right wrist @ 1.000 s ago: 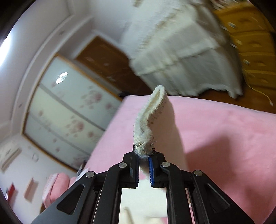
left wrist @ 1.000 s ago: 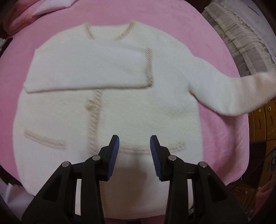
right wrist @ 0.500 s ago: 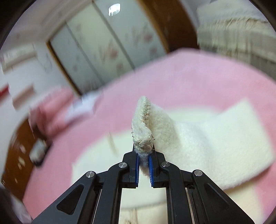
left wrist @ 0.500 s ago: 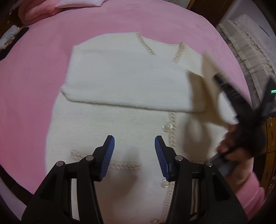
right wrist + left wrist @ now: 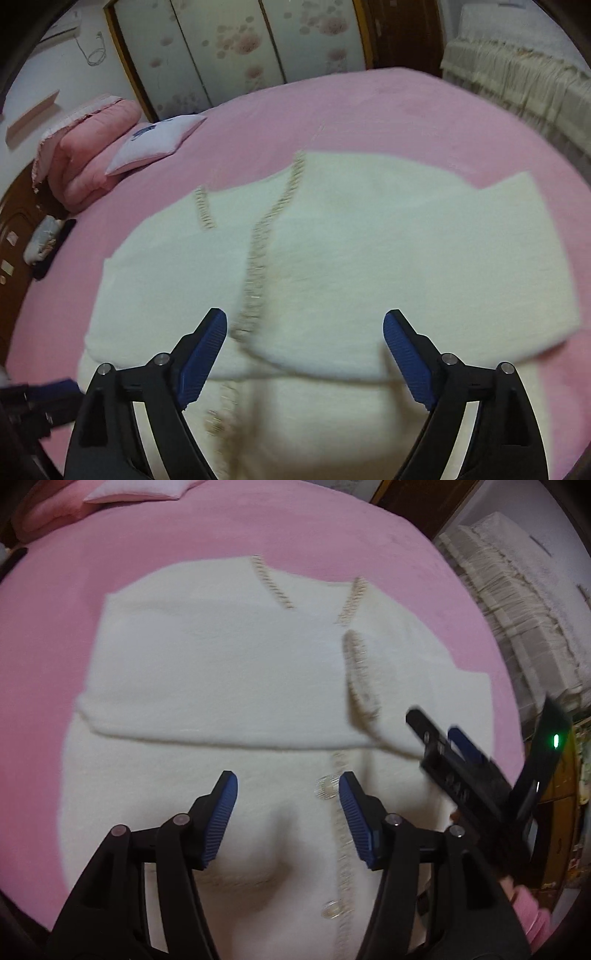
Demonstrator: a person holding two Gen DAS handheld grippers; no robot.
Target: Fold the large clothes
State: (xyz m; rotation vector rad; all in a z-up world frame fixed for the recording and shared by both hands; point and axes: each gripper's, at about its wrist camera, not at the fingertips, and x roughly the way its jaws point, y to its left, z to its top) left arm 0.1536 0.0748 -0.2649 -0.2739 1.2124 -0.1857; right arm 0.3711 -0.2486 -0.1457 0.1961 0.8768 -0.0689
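The cardigan [image 5: 332, 258] lies flat on the bed cover [image 5: 369, 110], its neckline toward twelve o'clock in both wrist views; both sleeves [image 5: 221, 686] are folded across its chest, one over the other; in the right wrist view a pillow [image 5: 159, 142] lies at ten o'clock, leaning on a folded quilt [image 5: 88, 158] further left; a draped piece of furniture [image 5: 517, 81] stands beyond the bed at two o'clock; wardrobe doors [image 5: 240, 48] stand at twelve.

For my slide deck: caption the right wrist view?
Right tongs opening over a cream cardigan, sleeves folded across, on a pink bed.
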